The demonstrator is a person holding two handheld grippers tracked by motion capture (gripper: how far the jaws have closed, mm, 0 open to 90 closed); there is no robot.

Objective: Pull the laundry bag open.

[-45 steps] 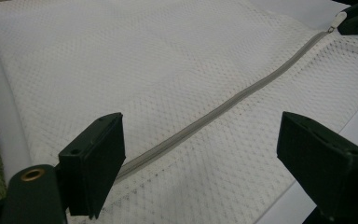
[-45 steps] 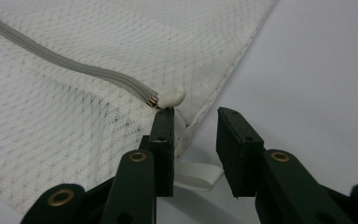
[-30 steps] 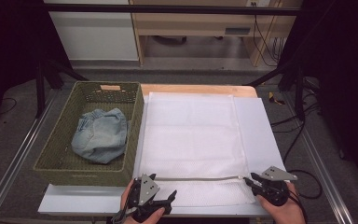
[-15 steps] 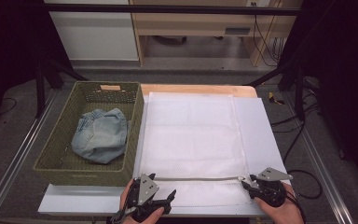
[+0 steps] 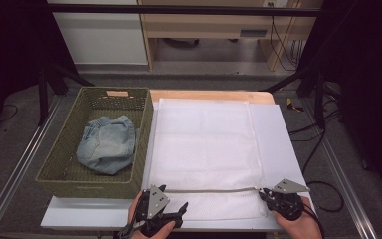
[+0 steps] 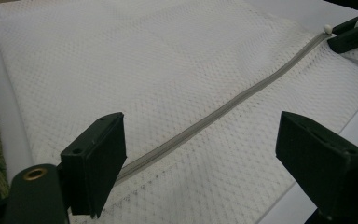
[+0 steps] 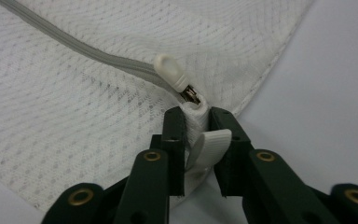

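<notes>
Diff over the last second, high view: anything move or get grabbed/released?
Barely anything. The right gripper shifted slightly left along the zipper line and stays clamped on the mesh bag fabric at the zipper pull. Left gripper stays open at the bag's near left corner, jaws apart, holding nothing. Bag, zipper, basket and the denim inside it are unchanged.

High view: fixed overhead, facing fwd and down over whole tabletop, far off. Left gripper view: rides low behind left claw, looks along zip across mesh bag to right claw at far end. Right gripper view: v. close behind right claw, bag corner just ahead. All three share zip and bag.
</notes>
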